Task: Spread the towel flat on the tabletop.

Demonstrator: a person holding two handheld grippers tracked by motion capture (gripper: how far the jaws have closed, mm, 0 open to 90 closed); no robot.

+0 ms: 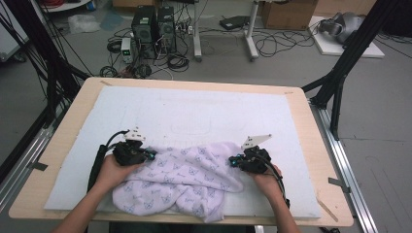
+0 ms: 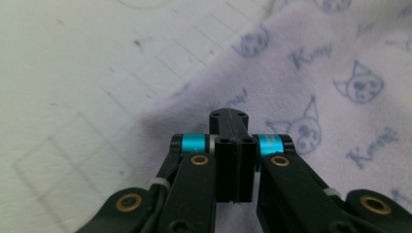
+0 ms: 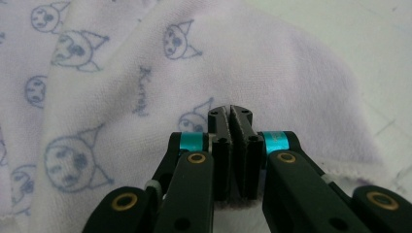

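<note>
A: Target thing is the lilac cat-print towel point(image 1: 180, 179), crumpled on the near half of the white mat point(image 1: 194, 111), between the two hands. One towel, one mat, one wooden table point(image 1: 63, 141).

B: Grippers?

A: Two. Left gripper point(image 2: 228, 116) sits at the towel's left edge with its jaws fully together. From the left gripper view I can't tell if any cloth is pinched; the tips look to be over fabric near the edge. Right gripper point(image 3: 231, 112) is at the towel's right edge, jaws pressed together too, and a bit of hem seems caught low between them, so I'd say it has the towel.

B: Step in hand?

A: My read is grabbing two edges to spread it flat. To do it well: get each pinch on a single layer at a corner, not a bunched fold, then draw the hands apart evenly and keep the cloth low over the mat. The left pinch looks worth rechecking.

B: Anything else to count?

A: Beyond the table, two computer towers point(image 1: 154, 26) on the floor.
</note>
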